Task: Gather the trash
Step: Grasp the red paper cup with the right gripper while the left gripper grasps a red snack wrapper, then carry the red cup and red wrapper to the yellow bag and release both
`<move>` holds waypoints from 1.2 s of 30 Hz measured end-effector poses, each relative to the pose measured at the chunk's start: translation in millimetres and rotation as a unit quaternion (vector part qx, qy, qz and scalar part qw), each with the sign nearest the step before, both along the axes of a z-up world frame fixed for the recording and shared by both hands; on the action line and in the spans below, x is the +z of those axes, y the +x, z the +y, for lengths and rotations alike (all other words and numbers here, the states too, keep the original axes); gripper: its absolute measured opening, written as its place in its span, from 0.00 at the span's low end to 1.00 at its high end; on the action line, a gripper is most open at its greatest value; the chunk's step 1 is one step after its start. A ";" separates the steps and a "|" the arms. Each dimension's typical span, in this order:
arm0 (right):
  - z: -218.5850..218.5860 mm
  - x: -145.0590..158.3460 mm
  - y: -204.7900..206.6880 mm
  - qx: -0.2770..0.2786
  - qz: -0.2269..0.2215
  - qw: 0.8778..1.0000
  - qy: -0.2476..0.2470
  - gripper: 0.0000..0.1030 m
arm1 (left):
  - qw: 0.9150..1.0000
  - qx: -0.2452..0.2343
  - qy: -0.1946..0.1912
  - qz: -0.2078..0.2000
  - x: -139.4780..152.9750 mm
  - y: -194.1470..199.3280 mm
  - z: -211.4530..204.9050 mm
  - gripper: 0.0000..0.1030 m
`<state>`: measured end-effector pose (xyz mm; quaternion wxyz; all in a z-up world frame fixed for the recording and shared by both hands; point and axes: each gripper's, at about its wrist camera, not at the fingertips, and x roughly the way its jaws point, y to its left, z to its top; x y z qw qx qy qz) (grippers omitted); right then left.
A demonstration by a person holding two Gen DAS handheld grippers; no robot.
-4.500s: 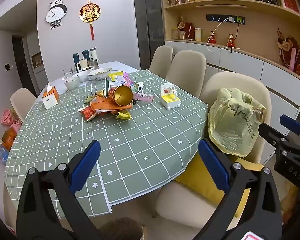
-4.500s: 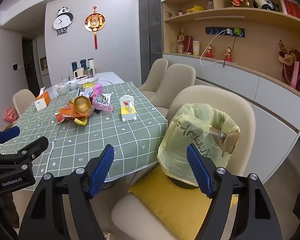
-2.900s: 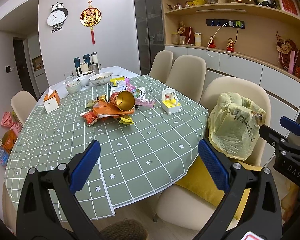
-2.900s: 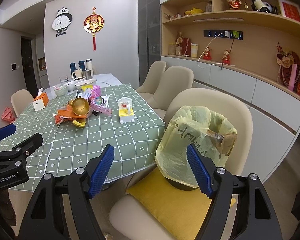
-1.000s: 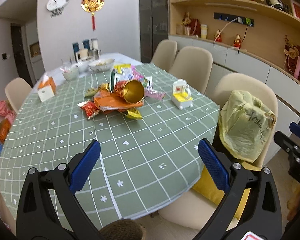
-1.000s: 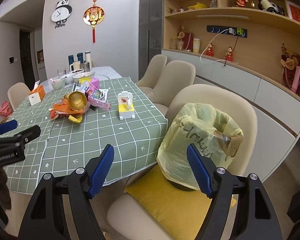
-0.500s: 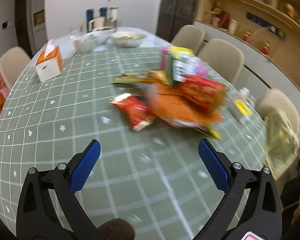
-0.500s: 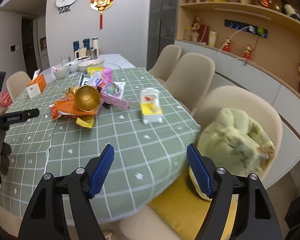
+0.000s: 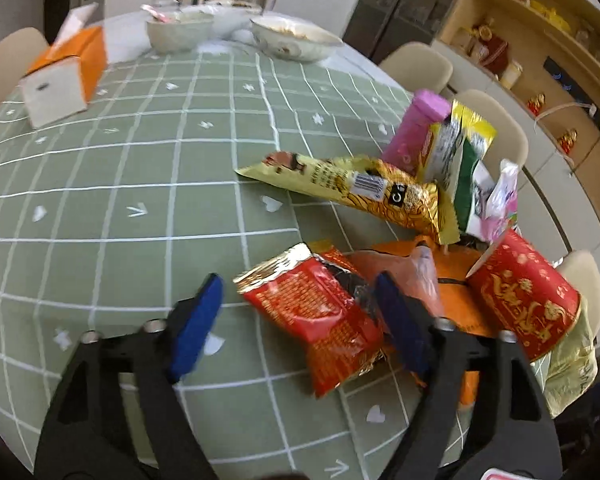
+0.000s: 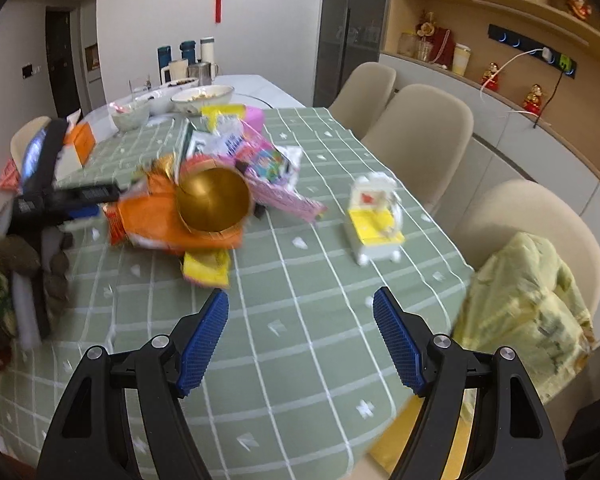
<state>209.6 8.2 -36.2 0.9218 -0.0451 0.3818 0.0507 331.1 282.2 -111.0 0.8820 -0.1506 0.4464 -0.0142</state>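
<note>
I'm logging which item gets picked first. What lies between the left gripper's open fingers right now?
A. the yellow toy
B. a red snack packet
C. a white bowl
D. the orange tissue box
B: in the left wrist view the left gripper is open with the red snack packet lying on the tablecloth between its blue fingers.

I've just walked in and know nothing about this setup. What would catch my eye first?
The heap of bright snack wrappers on the green checked tablecloth, with a red wrapper lying between the open jaws of the left tool. A yellow trash bag sits on a chair at the table's edge.
</note>
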 end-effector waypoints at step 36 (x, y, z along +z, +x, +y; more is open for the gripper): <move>-11.6 4.4 31.8 0.000 0.034 0.999 0.023 0.54 | 0.998 -0.015 -0.027 0.054 -5.0 -15.2 -17.4 0.33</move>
